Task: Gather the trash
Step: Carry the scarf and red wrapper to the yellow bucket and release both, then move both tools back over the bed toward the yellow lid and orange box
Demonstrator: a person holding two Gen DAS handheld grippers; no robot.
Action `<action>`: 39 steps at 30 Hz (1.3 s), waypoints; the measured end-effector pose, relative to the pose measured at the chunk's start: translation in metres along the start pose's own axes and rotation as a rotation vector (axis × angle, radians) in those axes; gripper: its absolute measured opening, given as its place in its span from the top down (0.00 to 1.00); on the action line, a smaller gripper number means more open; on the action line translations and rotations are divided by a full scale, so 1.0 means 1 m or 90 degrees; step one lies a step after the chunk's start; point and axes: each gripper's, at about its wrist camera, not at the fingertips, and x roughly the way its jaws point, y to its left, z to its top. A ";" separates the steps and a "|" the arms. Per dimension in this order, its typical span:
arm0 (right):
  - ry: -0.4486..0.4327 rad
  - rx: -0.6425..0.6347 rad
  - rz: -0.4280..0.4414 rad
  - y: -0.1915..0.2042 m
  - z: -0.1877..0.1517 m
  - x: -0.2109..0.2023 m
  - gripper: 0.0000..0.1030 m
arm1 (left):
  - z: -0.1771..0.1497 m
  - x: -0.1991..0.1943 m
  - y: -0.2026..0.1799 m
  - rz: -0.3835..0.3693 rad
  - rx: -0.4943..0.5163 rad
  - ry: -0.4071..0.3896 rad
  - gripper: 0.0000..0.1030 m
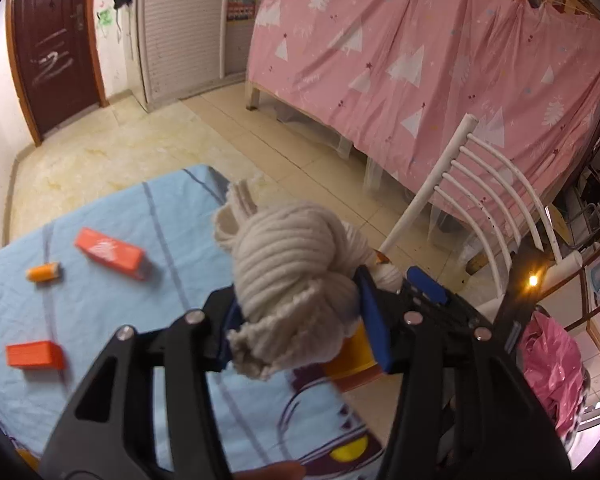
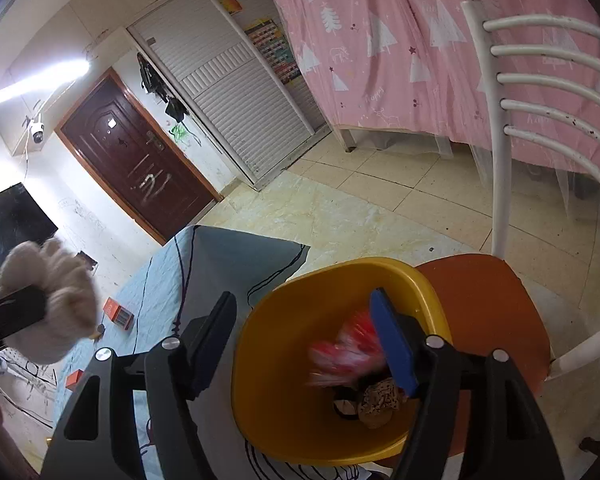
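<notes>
Drop step: R gripper (image 2: pixel 304 344) open over bin (image 2: pixel 284 412), wrapper (image 2: pixel 342 350) loose inside; L gripper (image 1: pixel 300 316) grips cloth (image 1: pixel 292 264), bin it next.

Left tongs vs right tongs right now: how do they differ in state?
1. The left tongs are closed on a beige yarn ball; the right tongs are open and hold nothing.
2. The left tongs hang over the blue cloth; the right tongs hang over the yellow bin, where a blurred red-and-white wrapper sits.

Shared: both have black arms and blue pads.
</notes>
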 end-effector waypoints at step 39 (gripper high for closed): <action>-0.002 -0.094 0.103 0.078 -0.012 -0.024 0.38 | -0.063 -0.078 0.084 0.072 -0.112 -0.061 0.34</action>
